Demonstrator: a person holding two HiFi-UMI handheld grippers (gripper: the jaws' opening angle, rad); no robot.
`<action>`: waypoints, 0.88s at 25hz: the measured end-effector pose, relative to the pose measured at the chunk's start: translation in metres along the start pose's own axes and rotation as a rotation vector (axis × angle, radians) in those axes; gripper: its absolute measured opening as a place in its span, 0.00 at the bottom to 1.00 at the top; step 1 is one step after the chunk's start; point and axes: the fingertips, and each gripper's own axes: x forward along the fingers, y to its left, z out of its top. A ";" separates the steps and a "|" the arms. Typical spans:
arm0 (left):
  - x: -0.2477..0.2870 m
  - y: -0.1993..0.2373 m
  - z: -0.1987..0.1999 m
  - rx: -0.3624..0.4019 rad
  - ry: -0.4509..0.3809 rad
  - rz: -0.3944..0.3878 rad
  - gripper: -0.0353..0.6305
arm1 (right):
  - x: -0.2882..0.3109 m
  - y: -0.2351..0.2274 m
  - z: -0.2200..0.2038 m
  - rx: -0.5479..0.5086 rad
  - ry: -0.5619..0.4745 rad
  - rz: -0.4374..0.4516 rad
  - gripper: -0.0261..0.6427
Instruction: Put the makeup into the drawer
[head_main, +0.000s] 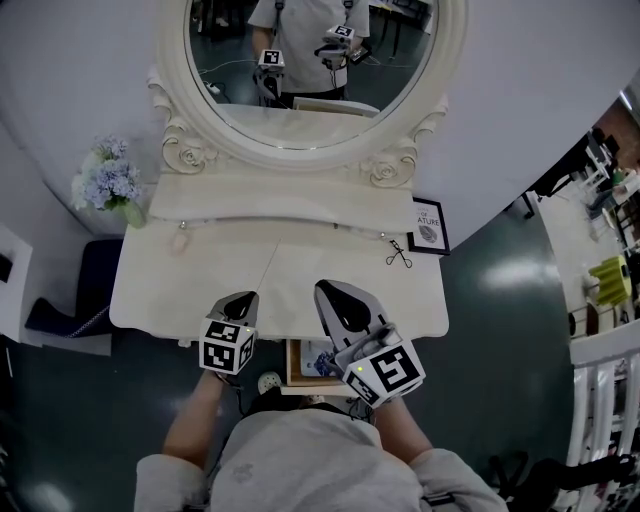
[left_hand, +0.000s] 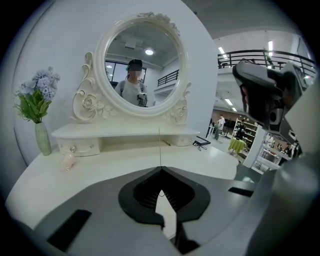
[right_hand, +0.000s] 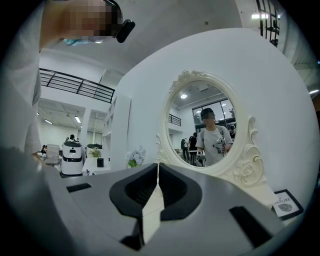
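Left gripper (head_main: 248, 298) and right gripper (head_main: 324, 290), both closed and empty, hover at six o'clock of the vanity (head_main: 200, 280). The pink makeup piece (head_main: 181, 240) at ten o'clock looks light and fragile, best pinched mid-body.

The cream-framed oval mirror (head_main: 310, 150) stands along the white dressing table's (head_main: 300, 275) back edge. A glass vase of blue flowers (head_main: 110, 187) is at the back left corner and a black-framed picture (head_main: 430, 225) at the back right. The open wooden drawer (head_main: 297, 366) is under the front edge.

Cream vanity (head_main: 300, 270), lilac flowers (head_main: 108, 180)
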 end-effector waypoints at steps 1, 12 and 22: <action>-0.001 -0.005 0.002 0.006 -0.010 -0.014 0.07 | -0.001 -0.001 0.001 0.000 -0.002 -0.003 0.07; -0.006 -0.054 -0.001 0.083 -0.054 -0.157 0.07 | -0.022 -0.014 0.005 -0.002 -0.016 -0.052 0.07; -0.003 -0.109 -0.032 0.175 0.010 -0.289 0.07 | -0.043 -0.020 0.008 0.002 -0.030 -0.085 0.07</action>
